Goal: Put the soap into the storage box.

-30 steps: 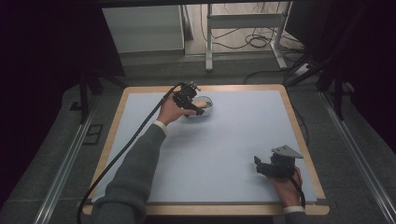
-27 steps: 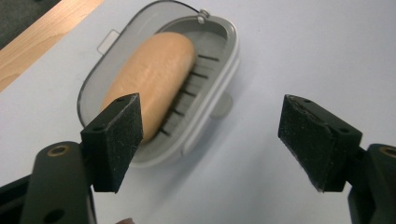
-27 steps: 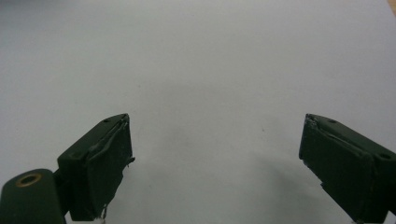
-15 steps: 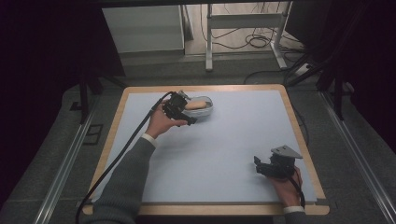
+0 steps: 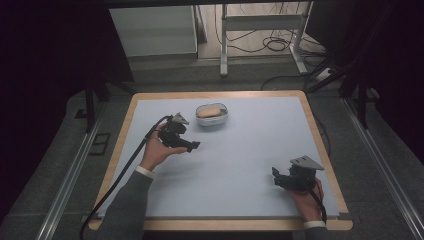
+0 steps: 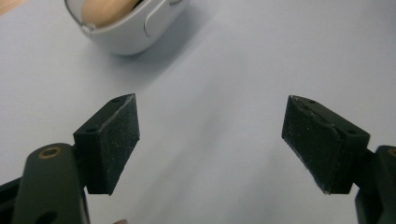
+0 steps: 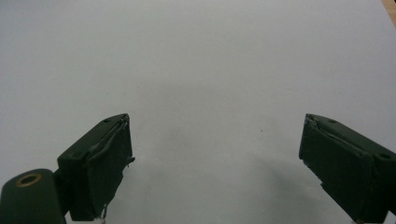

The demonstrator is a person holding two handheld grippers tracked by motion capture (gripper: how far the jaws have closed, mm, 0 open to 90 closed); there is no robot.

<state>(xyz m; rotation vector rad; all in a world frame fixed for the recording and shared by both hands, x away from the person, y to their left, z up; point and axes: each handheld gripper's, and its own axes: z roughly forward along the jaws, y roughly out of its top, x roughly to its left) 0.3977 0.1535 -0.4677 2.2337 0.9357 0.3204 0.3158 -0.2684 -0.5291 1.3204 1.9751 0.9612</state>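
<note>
Pale blue mat (image 5: 240, 160) covers most of the wooden-edged table (image 5: 320, 150), and near its far side sits a small white dish (image 5: 212, 115) with a tan, rounded lump (image 5: 210, 111) in it (could be soap or bread, can't tell). The left gripper (image 5: 192, 145) is held just in front of the dish and a bit to its left, apart from it, with the jaws spread wide and nothing between them. In the left gripper view both pads (image 6: 114, 140) frame bare mat, and the dish (image 6: 135, 28) shows at the upper left, the tan lump (image 6: 105, 10) peeking over the rim. The right gripper (image 5: 276, 176) rests near the table's near right corner, well apart from the dish, grey plate on top. Its jaws are also wide apart with plain mat between them in the right gripper view, and it's holding nothing.
</note>
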